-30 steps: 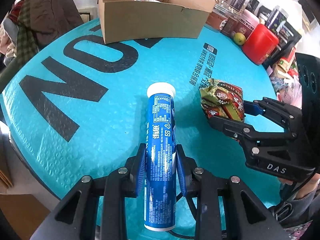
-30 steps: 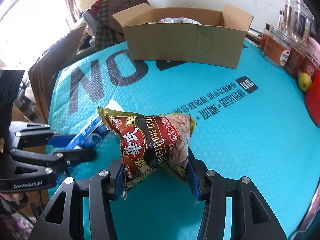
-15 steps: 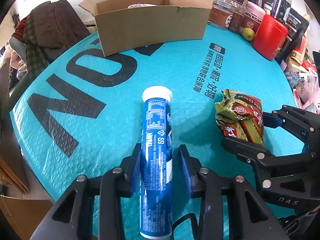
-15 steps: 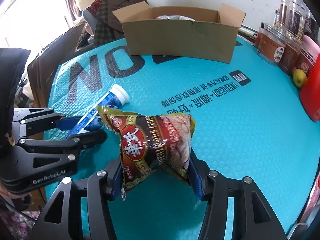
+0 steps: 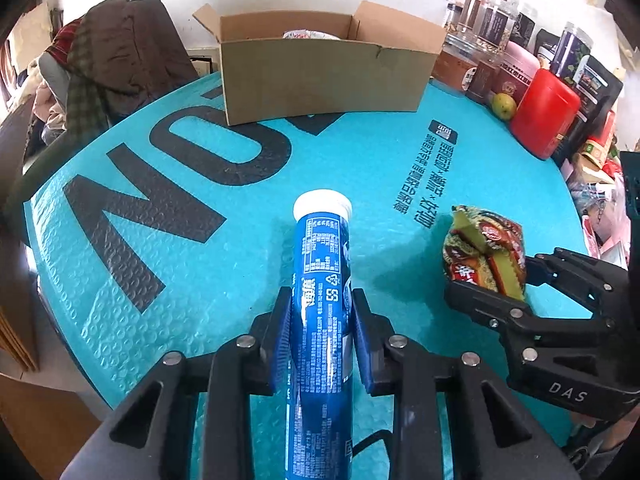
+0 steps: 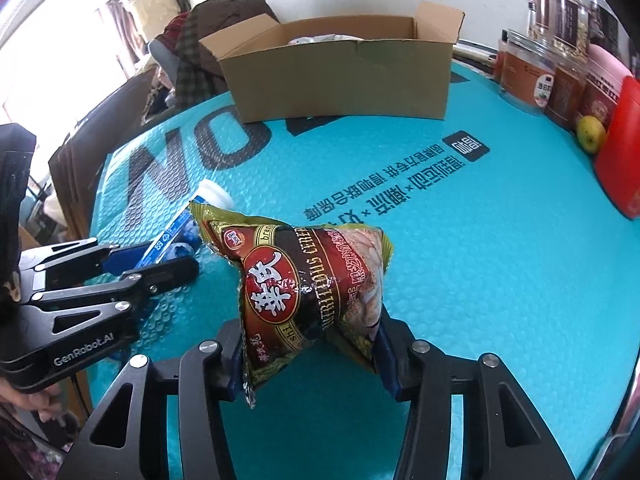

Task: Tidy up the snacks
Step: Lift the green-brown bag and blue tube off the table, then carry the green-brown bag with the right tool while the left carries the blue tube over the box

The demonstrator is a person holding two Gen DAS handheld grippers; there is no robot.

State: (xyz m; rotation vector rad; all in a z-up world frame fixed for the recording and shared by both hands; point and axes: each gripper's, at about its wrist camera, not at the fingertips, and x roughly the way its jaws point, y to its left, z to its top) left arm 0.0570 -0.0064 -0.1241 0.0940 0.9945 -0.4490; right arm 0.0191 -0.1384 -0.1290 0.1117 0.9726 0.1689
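Blue tube (image 5: 322, 320) clamped in down-tilted left gripper (image 5: 322, 312); right gripper (image 6: 310, 344) pinches cereal packet (image 6: 308, 280).

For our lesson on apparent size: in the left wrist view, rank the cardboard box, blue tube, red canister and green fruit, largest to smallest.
1. cardboard box
2. blue tube, though nearness to the camera enlarges it
3. red canister
4. green fruit

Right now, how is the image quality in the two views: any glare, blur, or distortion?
Left wrist view: strong fisheye bending, dark corners, the tube sharp, its label readable; the wall behind the box is bright. Right wrist view: same bending; the window area at upper left is overexposed; the packet is sharp with small glare spots on its foil.
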